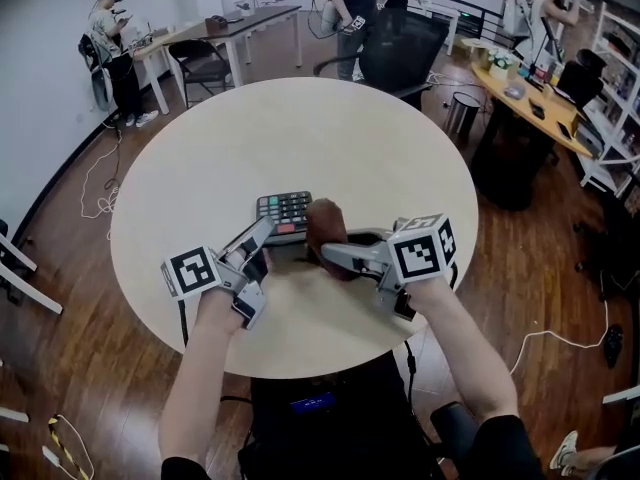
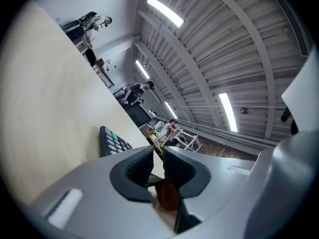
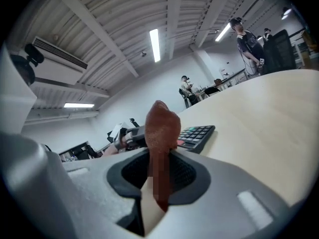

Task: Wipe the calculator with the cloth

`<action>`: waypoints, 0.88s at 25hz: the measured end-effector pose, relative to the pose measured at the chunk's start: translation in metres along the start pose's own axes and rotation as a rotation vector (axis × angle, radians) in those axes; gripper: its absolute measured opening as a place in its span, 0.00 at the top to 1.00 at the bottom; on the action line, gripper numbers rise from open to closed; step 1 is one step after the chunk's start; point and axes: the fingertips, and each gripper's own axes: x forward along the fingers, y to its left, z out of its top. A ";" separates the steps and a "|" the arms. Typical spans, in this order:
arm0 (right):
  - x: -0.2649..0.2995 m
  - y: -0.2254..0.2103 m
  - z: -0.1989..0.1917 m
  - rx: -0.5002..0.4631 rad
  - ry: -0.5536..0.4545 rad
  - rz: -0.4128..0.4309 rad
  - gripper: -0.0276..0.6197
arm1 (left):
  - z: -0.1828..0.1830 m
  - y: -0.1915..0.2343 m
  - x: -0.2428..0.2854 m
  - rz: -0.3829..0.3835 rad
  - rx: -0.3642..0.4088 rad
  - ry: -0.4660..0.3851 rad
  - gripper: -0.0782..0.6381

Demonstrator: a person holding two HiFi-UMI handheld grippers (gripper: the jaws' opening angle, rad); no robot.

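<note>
The calculator (image 1: 285, 208) lies flat near the middle of the round table (image 1: 200, 158), keys up, on the side nearer the person. The brown cloth (image 1: 325, 230) is bunched against its right near corner and touches the casing there. The right gripper (image 1: 330, 255) has its jaws pressed together on the cloth, and a wad of fabric stands proud above the tips. The left gripper (image 1: 265, 230) lies along the calculator's left near edge with its jaws all but closed. A dark sliver between them appears to be that edge pinched, though the view is too tight to confirm. Beyond the table stand a black chair (image 1: 400, 53), desks and several people.
</note>
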 end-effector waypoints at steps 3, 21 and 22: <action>-0.019 0.013 0.000 -0.032 -0.045 0.018 0.83 | -0.001 -0.009 -0.001 0.019 0.197 0.061 0.83; -0.072 -0.010 0.017 -0.072 -0.240 -0.101 0.83 | -0.073 0.024 0.034 0.281 1.812 0.919 0.80; -0.074 -0.011 0.018 -0.069 -0.247 -0.105 0.83 | -0.071 0.024 0.036 0.294 1.817 0.915 0.80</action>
